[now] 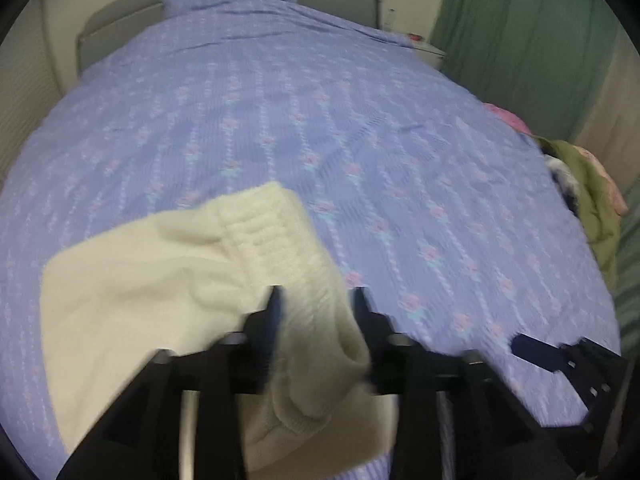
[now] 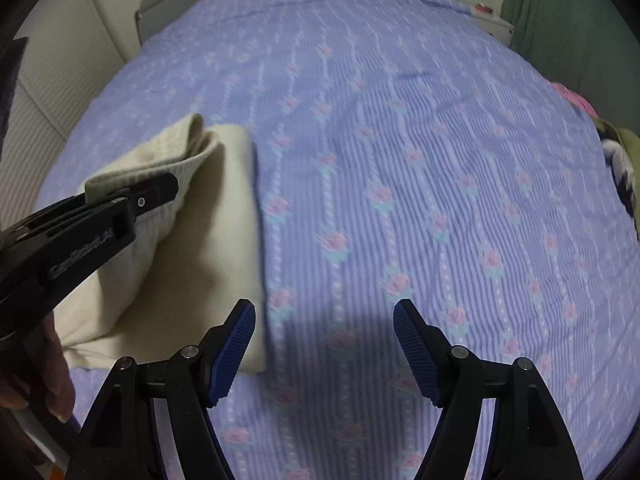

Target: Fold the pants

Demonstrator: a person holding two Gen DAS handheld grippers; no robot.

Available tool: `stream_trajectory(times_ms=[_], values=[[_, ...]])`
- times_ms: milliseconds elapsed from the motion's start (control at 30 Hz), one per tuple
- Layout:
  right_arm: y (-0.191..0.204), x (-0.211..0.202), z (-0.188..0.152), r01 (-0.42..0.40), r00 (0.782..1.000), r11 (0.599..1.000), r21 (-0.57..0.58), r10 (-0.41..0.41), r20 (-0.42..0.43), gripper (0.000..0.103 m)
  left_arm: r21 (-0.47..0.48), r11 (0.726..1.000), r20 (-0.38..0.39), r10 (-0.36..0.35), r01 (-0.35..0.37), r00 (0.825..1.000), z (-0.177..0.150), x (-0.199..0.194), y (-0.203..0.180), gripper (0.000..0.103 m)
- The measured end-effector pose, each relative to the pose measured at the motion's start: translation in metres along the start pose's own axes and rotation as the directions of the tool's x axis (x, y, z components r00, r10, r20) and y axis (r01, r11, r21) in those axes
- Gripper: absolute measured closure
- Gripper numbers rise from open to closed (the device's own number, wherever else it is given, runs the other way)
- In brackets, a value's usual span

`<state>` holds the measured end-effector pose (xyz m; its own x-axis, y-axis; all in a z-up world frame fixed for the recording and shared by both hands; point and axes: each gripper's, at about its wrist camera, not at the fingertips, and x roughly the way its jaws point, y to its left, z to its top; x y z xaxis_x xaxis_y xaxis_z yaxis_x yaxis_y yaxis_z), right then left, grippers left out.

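Cream fleece pants [image 1: 152, 280] lie folded on the purple flowered bedspread [image 1: 340, 128], their ribbed waistband turned up. My left gripper [image 1: 317, 300] hangs over the waistband end with its jaws apart; loose cream cloth sits between the fingers, and the pads do not pinch it. In the right wrist view the pants [image 2: 216, 248] lie at the left, with a finger of the left gripper [image 2: 156, 194] across their raised waistband. My right gripper [image 2: 324, 320] is open just right of the pants' folded edge, with only bedspread [image 2: 420, 184] between its blue pads.
A grey headboard [image 1: 120, 20] stands at the bed's far end, with a white nightstand [image 1: 428, 50] and a green curtain [image 1: 520, 40] to the right. A pile of green, pink and dark clothes [image 1: 588, 200] lies at the bed's right edge. A hand [image 2: 48, 380] holds the left gripper.
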<state>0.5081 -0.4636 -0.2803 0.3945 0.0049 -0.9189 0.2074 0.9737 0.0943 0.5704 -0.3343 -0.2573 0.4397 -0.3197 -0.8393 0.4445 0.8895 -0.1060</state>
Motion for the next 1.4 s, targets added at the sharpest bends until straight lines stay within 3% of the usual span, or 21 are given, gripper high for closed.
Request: stream_trajectory(times_ms=[33,200,267,333,400,500,700,867,933,1033,1267,1333,1400], values=[[-0.002,0.0,-0.002,0.001,1.0,1.0,0.007,-0.001,-0.003,0.03,0.008,1.0,0.01,0.008,-0.008,1.0,-0.002,-0.005,-0.002,0.036],[-0.004,-0.018,-0.01,0.011,0.999,1.0,-0.001,-0.011,0.034,0.03,0.016,0.999,0.082,0.028,-0.029,0.996,-0.015,-0.054,0.014,0.031],[0.002,-0.03,-0.006,-0.026,0.996,1.0,-0.01,0.027,0.088,0.03,-0.005,0.999,0.096,0.052,-0.052,0.994,-0.018,-0.069,0.031,0.027],[0.012,-0.039,0.004,-0.112,0.983,0.993,-0.038,0.116,0.14,0.03,-0.015,0.994,0.105,0.109,-0.108,0.988,-0.023,-0.078,0.053,0.027],[0.022,-0.037,0.02,-0.172,0.969,0.982,-0.077,0.183,0.165,0.03,-0.021,0.984,0.105,0.177,-0.176,0.979,-0.022,-0.079,0.076,0.024],[0.044,-0.018,0.052,-0.219,0.952,0.965,-0.145,0.244,0.185,0.031,-0.04,0.974,0.064,0.226,-0.224,0.972,-0.016,-0.069,0.104,0.024],[0.077,0.03,0.092,-0.253,0.951,0.947,-0.197,0.281,0.132,0.047,-0.093,0.974,0.011,0.207,-0.205,0.978,-0.001,-0.044,0.133,0.024],[0.084,0.065,0.093,-0.253,0.963,0.956,-0.15,0.264,0.058,0.061,-0.09,0.975,-0.009,0.201,-0.201,0.979,-0.008,-0.036,0.136,0.024],[0.084,0.068,0.091,-0.269,0.96,0.955,-0.128,0.277,0.049,0.077,-0.093,0.976,-0.018,0.199,-0.199,0.98,-0.013,-0.035,0.136,0.024],[0.083,0.05,0.088,-0.254,0.959,0.958,-0.135,0.268,0.092,0.092,-0.101,0.976,-0.032,0.189,-0.191,0.981,-0.023,-0.036,0.139,0.024],[0.076,0.0,0.082,-0.253,0.943,0.963,-0.098,0.268,0.2,0.098,-0.151,0.972,-0.025,0.179,-0.181,0.983,-0.031,-0.047,0.144,0.024],[0.071,-0.002,0.076,-0.203,0.951,0.976,-0.078,0.216,0.221,0.098,-0.142,0.972,-0.021,0.188,-0.189,0.982,-0.03,-0.049,0.143,0.024],[0.067,0.015,0.071,-0.167,0.968,0.985,-0.041,0.172,0.182,0.098,-0.119,0.97,-0.036,0.211,-0.214,0.977,-0.031,-0.046,0.142,0.024]])
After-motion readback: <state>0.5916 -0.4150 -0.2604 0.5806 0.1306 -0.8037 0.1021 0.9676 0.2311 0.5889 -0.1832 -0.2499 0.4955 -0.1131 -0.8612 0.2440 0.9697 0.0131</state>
